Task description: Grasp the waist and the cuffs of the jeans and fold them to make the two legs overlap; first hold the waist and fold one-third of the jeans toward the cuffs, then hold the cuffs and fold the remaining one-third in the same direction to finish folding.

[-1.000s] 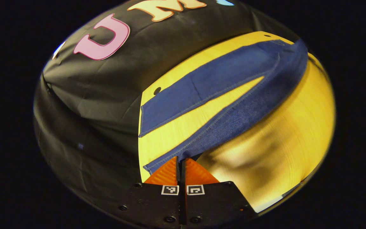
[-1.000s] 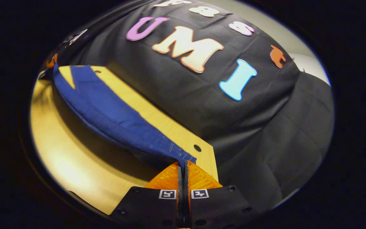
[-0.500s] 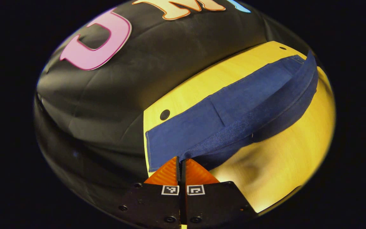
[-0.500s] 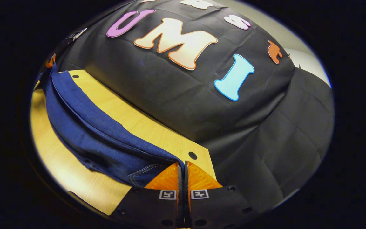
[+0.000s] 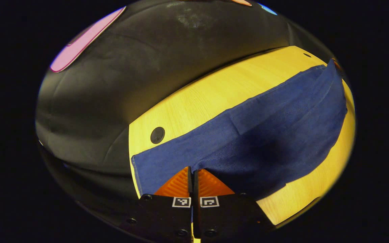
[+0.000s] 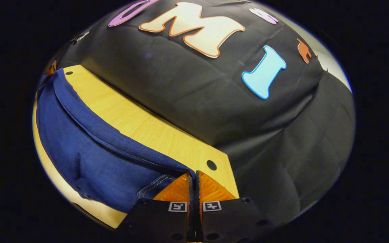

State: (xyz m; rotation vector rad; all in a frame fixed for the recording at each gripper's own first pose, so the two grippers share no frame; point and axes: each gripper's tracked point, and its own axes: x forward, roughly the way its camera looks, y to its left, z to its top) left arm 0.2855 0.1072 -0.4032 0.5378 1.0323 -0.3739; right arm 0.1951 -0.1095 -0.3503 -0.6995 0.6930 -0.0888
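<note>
In the left gripper view, the light yellow wooden table (image 5: pixel 214 91) ends at a near-left corner with a round dark hole (image 5: pixel 157 135), and a bare strip of wood runs between the dark blue denim jeans (image 5: pixel 265 135) and the black cloth wall. The jeans stretch from the fingertips away to the right, one layer draped over the other. The left gripper (image 5: pixel 192 170) has its fingers pressed together, pinching a cuff edge of the jeans. In the right gripper view, the table (image 6: pixel 147 130) narrows to a corner just ahead of the tips. The jeans (image 6: pixel 89 152) lie left of the fingers, stitched waist end nearest. The right gripper (image 6: pixel 192 174) is clamped tight on that waist edge.
</note>
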